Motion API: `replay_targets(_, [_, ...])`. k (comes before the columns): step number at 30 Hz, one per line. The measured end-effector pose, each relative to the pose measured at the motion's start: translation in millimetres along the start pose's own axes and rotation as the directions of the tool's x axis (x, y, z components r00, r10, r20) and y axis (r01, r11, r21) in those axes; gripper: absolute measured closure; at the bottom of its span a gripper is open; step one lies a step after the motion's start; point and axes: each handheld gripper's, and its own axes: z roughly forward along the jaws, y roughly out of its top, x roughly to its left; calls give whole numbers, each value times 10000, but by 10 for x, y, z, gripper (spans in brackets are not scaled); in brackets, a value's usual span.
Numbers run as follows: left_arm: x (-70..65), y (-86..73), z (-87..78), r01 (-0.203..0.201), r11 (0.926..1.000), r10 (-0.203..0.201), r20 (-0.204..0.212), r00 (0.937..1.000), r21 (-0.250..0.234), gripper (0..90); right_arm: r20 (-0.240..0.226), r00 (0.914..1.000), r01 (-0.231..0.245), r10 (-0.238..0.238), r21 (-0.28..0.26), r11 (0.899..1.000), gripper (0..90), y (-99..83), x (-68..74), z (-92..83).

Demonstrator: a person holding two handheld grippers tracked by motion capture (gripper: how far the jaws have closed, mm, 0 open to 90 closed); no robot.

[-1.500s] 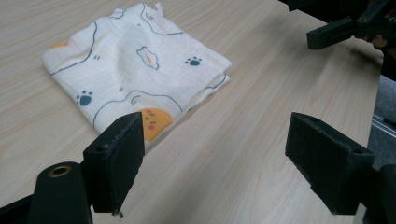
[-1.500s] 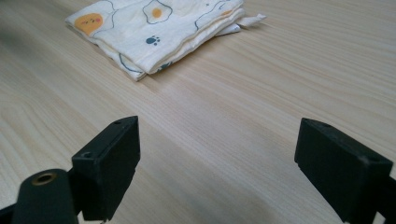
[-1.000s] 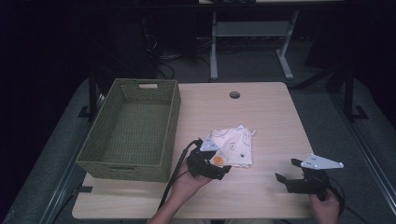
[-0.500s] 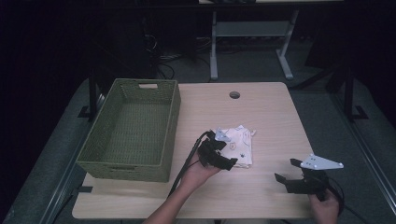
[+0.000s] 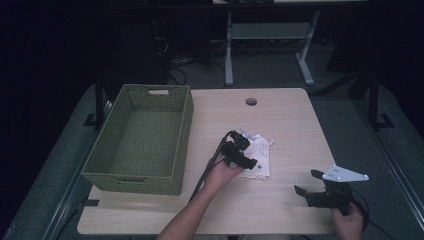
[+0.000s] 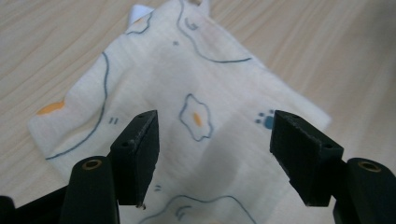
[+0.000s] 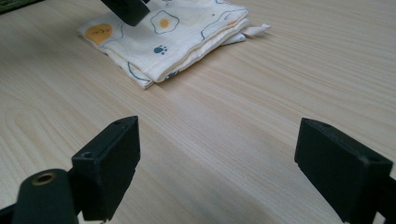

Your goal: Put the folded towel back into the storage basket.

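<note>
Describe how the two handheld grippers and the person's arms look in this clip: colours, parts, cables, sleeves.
Both grippers are black with two blocky, flat-faced jaws. The left gripper trails a black cable toward the table's near edge. The right gripper carries a grey three-cornered plate on top. The left forearm is bare, with no sleeve visible.

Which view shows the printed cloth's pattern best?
The left gripper view: the cloth sits close under the open left tool, egg and paw prints clear. The right gripper view shows it farther off, folded layers visible. In the high view it is small, partly behind the tool.
</note>
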Motion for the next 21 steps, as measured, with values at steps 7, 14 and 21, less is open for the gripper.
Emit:
replay_targets(7, [60, 40, 142, 129, 9990, -112, -406, 9991, 431, 352, 26, 10000, 6, -6, 22, 10000, 138, 4, 4, 7])
replay_targets(14, [72, 18, 251, 23, 9957, 63, -918, 9958, 925, 373, -14, 10000, 96, -96, 29, 9999, 138, 7, 22, 13])
replay_targets(21, [64, 21, 218, -171, 9946, 260, -861, 9959, 1027, 574, -41, 9998, 172, -172, 36, 9998, 138, 19, 49, 29])
